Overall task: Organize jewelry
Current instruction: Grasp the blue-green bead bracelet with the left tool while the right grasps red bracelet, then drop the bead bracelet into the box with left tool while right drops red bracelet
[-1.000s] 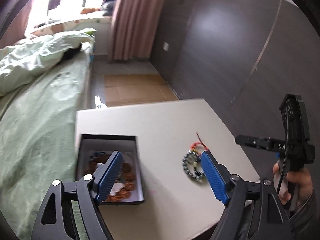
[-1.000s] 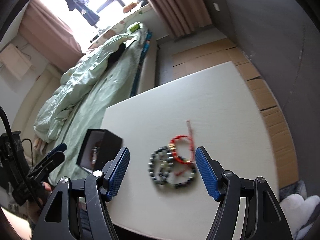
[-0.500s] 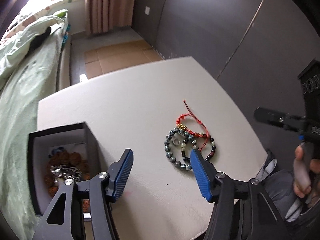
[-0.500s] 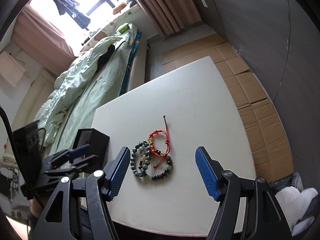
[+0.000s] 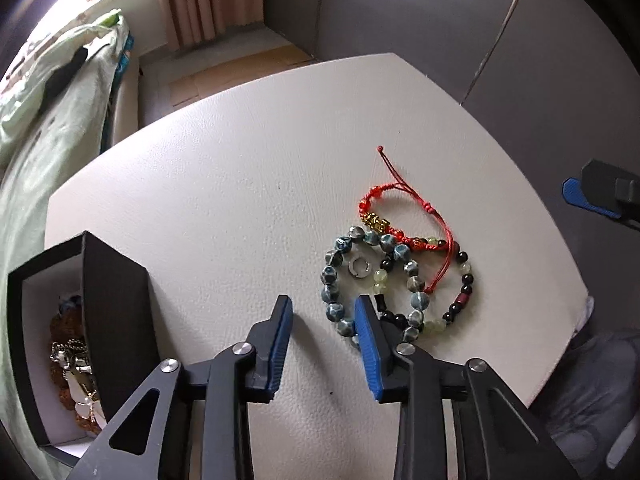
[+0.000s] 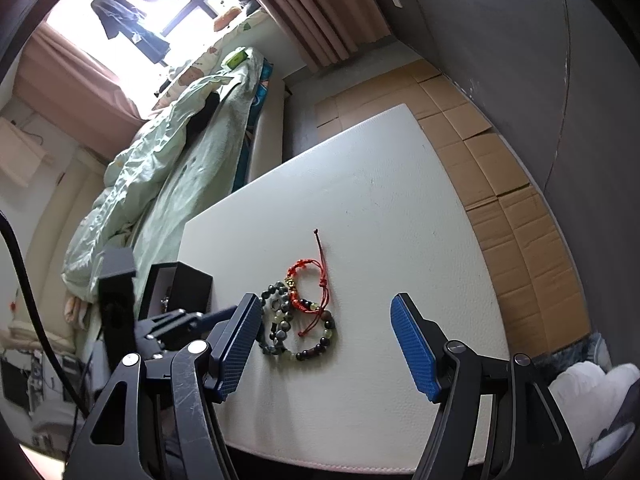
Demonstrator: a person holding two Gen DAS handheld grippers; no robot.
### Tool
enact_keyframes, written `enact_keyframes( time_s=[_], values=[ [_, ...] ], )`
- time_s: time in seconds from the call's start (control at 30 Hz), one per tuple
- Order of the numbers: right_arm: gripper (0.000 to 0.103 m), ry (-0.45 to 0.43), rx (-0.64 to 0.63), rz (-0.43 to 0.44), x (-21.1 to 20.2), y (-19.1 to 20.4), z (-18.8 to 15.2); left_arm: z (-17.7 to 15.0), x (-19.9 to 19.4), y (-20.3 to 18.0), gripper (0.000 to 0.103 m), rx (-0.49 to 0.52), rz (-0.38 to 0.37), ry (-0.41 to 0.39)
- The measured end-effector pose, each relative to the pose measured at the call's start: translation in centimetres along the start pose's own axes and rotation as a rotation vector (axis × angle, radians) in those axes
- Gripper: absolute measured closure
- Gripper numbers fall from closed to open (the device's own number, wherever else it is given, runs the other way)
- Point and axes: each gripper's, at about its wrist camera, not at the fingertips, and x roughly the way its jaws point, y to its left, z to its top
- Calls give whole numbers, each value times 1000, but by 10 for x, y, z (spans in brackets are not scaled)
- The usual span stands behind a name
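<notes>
Three bracelets lie tangled on the white table (image 5: 240,160): a blue-grey bead bracelet (image 5: 329,280), a red cord bracelet with a gold charm (image 5: 376,222) and a dark-and-green bead bracelet (image 5: 464,280). A small silver ring (image 5: 359,267) rests inside the blue-grey loop. My left gripper (image 5: 324,306) points down at the pile's near left edge. Its jaws are closing, with the blue-grey bracelet's near beads between them, not pressed. My right gripper (image 6: 326,300) hovers open in front of the same pile (image 6: 300,320). A black jewelry box (image 5: 116,300) with several pieces inside stands at the left.
A bed with a green duvet (image 6: 160,168) runs along the table's far left side. Flattened cardboard (image 6: 500,160) covers the floor by the dark wall panels (image 5: 440,20). A person's trouser leg (image 5: 592,380) is at the table's near right corner.
My left gripper has swung from above the black box rightward and down to the bracelet pile, and its jaws have narrowed. The right gripper has drawn back slightly and stayed open.
</notes>
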Motion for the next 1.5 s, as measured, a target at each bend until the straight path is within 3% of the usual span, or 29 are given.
enact_keyframes(
  time_s=[0.1, 0.13, 0.23, 0.53, 0.8, 1.17, 1.33, 1.43, 1.5],
  values=[
    [34, 3, -4, 2, 2, 4, 0, -1, 0, -8, 81, 36, 26, -8],
    [34, 6, -9, 1, 3, 5, 0, -1, 0, -9, 89, 39, 29, -8],
    [34, 14, -15, -4, 5, 7, 0, 0, -1, -2, 94, 3, 8, -5],
    [34, 23, 10, 5, 12, 2, 0, 8, -14, 10, 94, -61, -63, -44],
    [36, 69, 18, -9, 36, 0, 2, 14, -41, 19, 94, -109, -122, -127],
    [53, 100, -102, -76, 76, 21, 8, 19, -67, 34, 94, -157, -162, -212],
    [71, 135, -192, -169, 93, 35, 4, 14, -75, 42, 94, -176, -166, -228],
    [85, 125, -272, -274, 95, 43, 1, 12, -78, 47, 94, -188, -165, -235],
    [89, 123, -302, -314, 96, 46, -2, 12, -79, 50, 94, -200, -166, -239]
  ],
)
